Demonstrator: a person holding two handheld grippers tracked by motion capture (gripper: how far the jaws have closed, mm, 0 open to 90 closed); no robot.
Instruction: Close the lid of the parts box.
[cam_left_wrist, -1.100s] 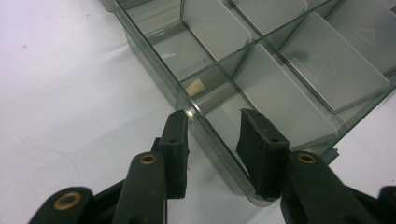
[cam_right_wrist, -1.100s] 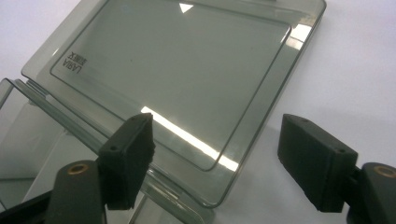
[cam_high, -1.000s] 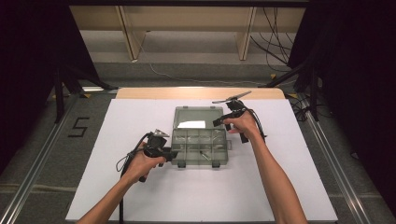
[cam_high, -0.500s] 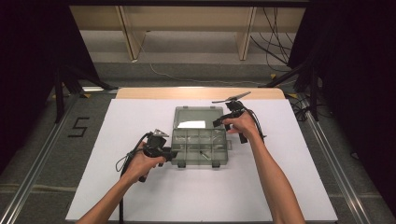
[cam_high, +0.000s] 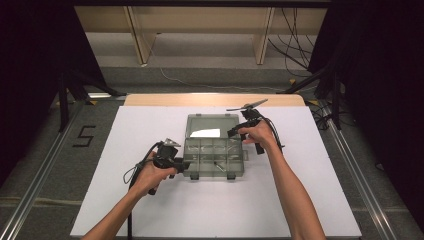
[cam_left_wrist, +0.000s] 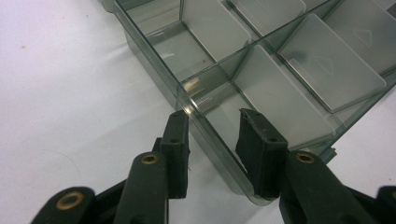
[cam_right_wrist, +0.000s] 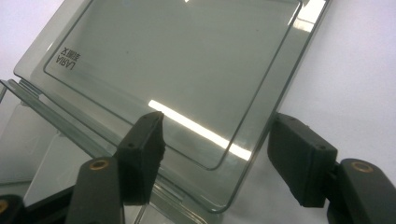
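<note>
A smoky clear compartment box (cam_high: 214, 159) lies on the white table, its lid (cam_high: 210, 127) folded flat behind it. My left gripper (cam_high: 182, 164) is at the box's near left corner. In the left gripper view its jaws (cam_left_wrist: 212, 135) straddle the box wall (cam_left_wrist: 205, 140), one pad outside and one inside, pressing on it. My right gripper (cam_high: 235, 132) is at the lid's right side. Its jaws (cam_right_wrist: 215, 149) have just been closing and stand wide around the lid's corner (cam_right_wrist: 233, 186). The right pad (cam_right_wrist: 299, 158) is apart from the lid's edge.
The white board (cam_high: 310, 200) has free room on every side of the box. A wooden strip (cam_high: 150, 99) runs along the table's back edge. Metal rails (cam_high: 360, 180) flank the table, and cables (cam_high: 295, 35) and stand legs (cam_high: 75, 85) are on the floor behind.
</note>
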